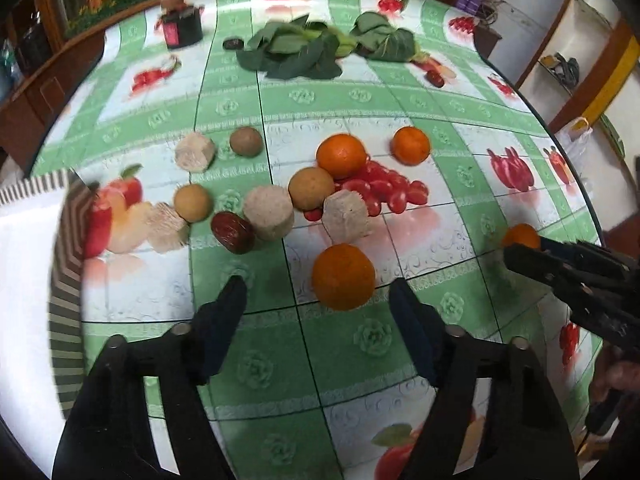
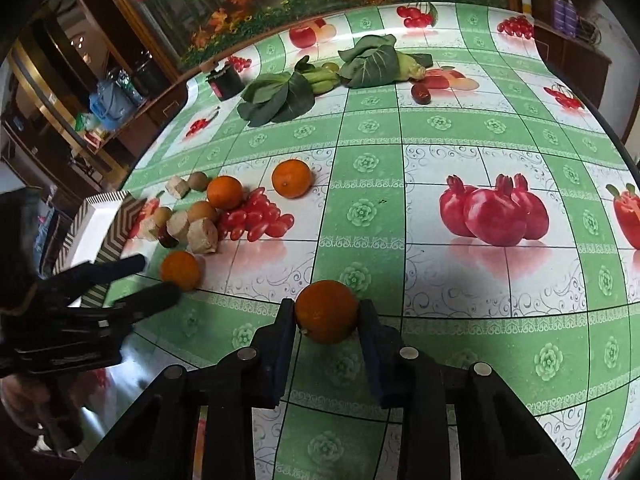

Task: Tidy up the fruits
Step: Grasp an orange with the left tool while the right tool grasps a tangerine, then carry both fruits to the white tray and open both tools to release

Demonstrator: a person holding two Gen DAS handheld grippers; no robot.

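Observation:
My left gripper (image 1: 318, 286) is open, its jaws wide on either side of an orange (image 1: 343, 277) on the table just ahead. Two more oranges (image 1: 341, 155) (image 1: 411, 145) lie farther back. My right gripper (image 2: 327, 307) is shut on another orange (image 2: 326, 311) and holds it just above the table; it shows at the right of the left wrist view (image 1: 521, 237). Brown round fruits (image 1: 311, 187), pale cut cylinders (image 1: 268, 212) and a dark red date (image 1: 232, 232) lie in a cluster.
A white box with a striped rim (image 1: 36, 192) stands at the table's left edge. Leafy greens (image 1: 292, 50), a dark jar (image 1: 182, 26) and another date (image 1: 435, 78) lie at the back. The tablecloth (image 2: 440, 128) has printed fruit pictures.

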